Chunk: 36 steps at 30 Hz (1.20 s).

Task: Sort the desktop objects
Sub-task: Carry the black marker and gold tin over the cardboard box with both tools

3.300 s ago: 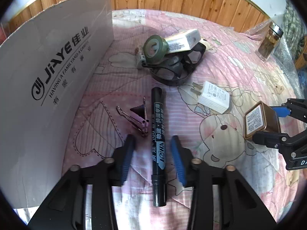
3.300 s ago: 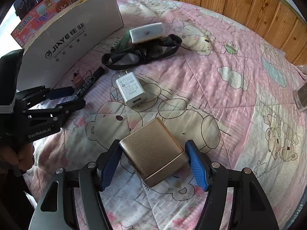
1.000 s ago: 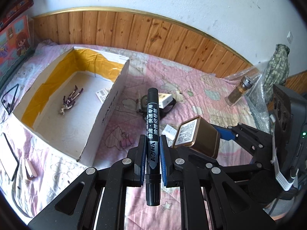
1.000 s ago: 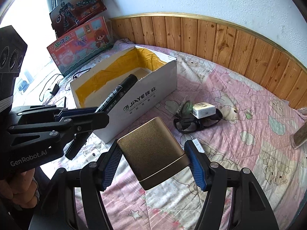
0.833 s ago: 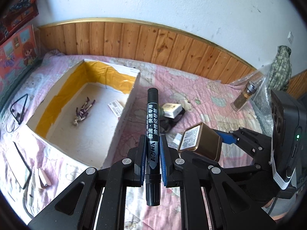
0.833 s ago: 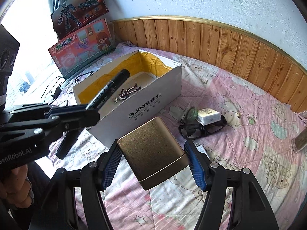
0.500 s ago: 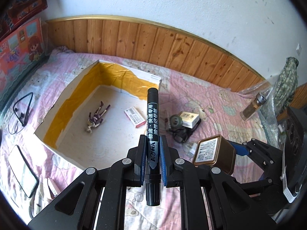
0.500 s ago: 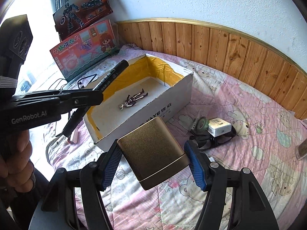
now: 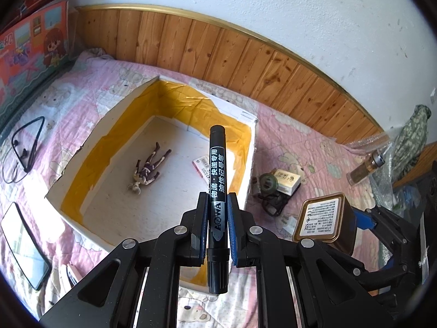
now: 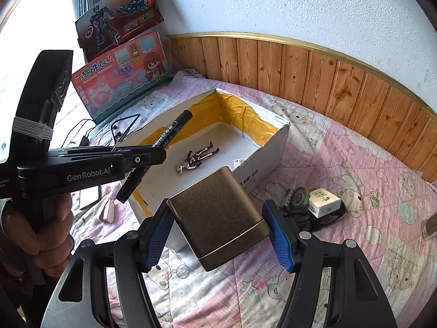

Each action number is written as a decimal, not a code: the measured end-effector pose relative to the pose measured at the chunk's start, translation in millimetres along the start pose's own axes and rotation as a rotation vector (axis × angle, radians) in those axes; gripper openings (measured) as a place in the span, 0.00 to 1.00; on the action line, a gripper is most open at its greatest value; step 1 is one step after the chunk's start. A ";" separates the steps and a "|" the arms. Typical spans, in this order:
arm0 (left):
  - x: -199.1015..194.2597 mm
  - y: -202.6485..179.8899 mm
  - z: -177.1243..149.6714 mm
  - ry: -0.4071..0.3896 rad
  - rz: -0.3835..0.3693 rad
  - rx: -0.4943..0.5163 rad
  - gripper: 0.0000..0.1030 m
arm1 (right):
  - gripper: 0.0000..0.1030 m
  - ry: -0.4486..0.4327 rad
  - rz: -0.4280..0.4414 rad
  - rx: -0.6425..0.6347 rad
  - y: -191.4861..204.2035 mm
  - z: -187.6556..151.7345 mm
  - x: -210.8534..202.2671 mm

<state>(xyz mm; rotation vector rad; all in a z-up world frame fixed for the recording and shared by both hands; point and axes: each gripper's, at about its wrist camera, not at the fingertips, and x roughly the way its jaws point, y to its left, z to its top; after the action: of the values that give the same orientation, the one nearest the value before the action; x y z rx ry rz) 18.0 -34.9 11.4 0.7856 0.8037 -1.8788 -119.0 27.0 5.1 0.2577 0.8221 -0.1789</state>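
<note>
Your left gripper (image 9: 215, 227) clamps the black AOWA marker (image 9: 217, 180) upright above the yellow-lined cardboard box (image 9: 82, 150), where a small figurine (image 9: 148, 170) lies at 10 o'clock of the marker tip. Your right gripper (image 10: 218, 239) pinches the gold tin (image 10: 215, 216); sunglasses (image 10: 314, 218) lie at its 3 o'clock.

Home bedroom: cartoon quilt (image 10: 341, 164), toy boxes (image 10: 123, 73).
</note>
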 end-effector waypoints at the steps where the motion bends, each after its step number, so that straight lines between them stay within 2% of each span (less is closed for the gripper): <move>1: 1.0 2.8 1.8 0.000 -0.001 -0.008 0.13 | 0.65 0.003 -0.005 0.001 0.7 2.6 2.6; 11: 14.4 31.5 13.6 0.017 -0.009 -0.097 0.13 | 0.65 0.023 -0.036 -0.039 18.2 26.3 24.4; 18: 24.6 37.8 14.2 0.047 -0.029 -0.148 0.13 | 0.65 0.032 -0.056 -0.081 32.7 48.6 37.2; 27: 36.2 58.7 15.6 0.076 -0.024 -0.226 0.13 | 0.65 0.052 -0.087 -0.106 33.2 74.7 59.8; 36: 47.4 63.2 15.2 0.102 0.013 -0.205 0.13 | 0.65 0.098 -0.094 -0.089 20.9 92.5 89.6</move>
<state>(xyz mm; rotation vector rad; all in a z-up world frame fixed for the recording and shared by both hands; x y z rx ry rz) 54.6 -93.4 -29.9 0.7599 1.0350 -1.7225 10.8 14.5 2.3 0.1444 0.9376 -0.2188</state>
